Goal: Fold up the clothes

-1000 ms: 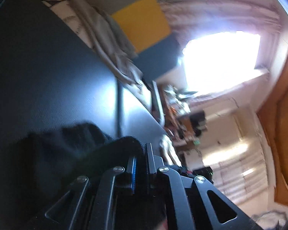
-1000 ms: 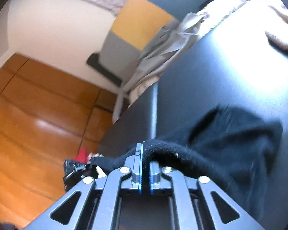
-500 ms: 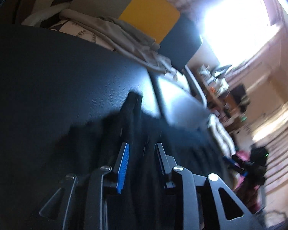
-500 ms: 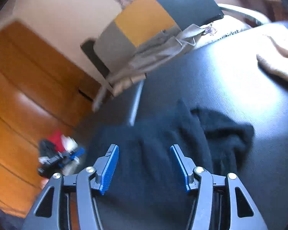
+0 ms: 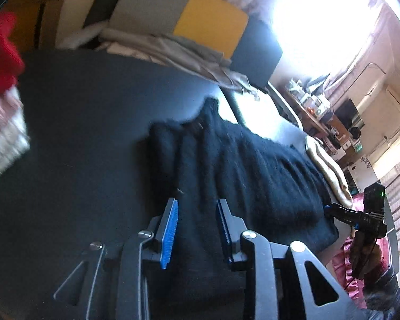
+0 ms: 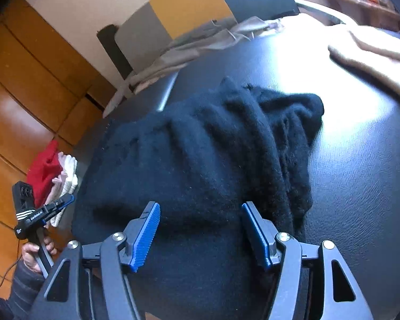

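A black knit sweater (image 5: 248,168) lies bunched in thick folds on the dark table (image 5: 80,138). My left gripper (image 5: 197,213) hangs open just above its near edge, nothing between the blue pads. In the right wrist view the same sweater (image 6: 205,149) fills the middle, and my right gripper (image 6: 200,221) stands wide open over its near side, holding nothing. The other gripper shows at each view's edge: the right one (image 5: 360,216) past the sweater's right end, the left one (image 6: 42,210) off its left end, in a hand.
A pile of red, pink and white clothes (image 5: 0,85) sits at the table's left end. A beige garment (image 6: 373,61) lies at the right end. Grey cloth (image 5: 189,53) drapes over a grey, yellow and black chair back (image 5: 200,18) behind the table.
Both grippers were shut on the sweater a second ago. They have opened, let it drop onto the table and drawn back, so more of the sweater and table shows.
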